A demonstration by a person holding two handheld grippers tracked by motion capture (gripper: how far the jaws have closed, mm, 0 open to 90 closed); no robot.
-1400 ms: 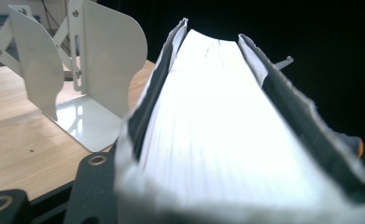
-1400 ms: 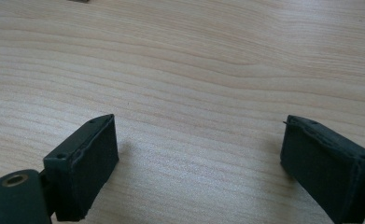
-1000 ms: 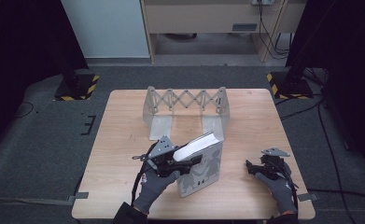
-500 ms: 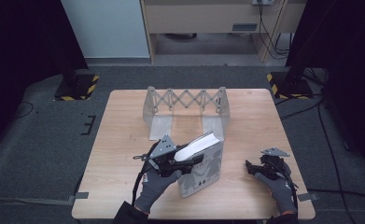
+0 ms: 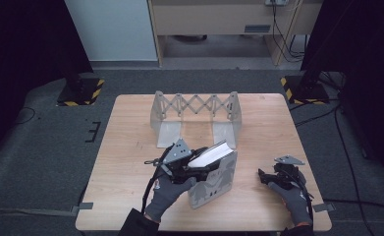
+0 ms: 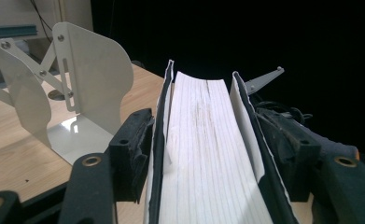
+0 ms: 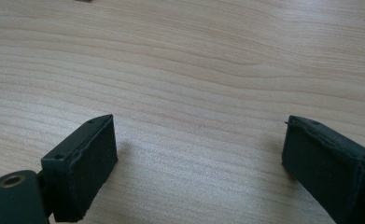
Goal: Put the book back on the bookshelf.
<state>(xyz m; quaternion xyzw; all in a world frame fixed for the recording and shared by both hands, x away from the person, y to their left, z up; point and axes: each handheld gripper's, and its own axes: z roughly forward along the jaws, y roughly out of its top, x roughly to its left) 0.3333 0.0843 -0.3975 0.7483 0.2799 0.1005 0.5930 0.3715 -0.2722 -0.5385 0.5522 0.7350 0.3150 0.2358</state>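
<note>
The high view looks forward and down from above the near side, far enough off to take in the whole wooden table (image 5: 130, 196), the folding book rack (image 5: 195, 114) at its far middle and the dark floor around. The left gripper view rides close behind its own jaws, looking along the page edges of a book (image 6: 203, 154) toward the same rack (image 6: 73, 93), so rack and book are shared with the high view. The right gripper view looks down from very near at bare tabletop (image 7: 194, 60) at the table's near right.
</note>
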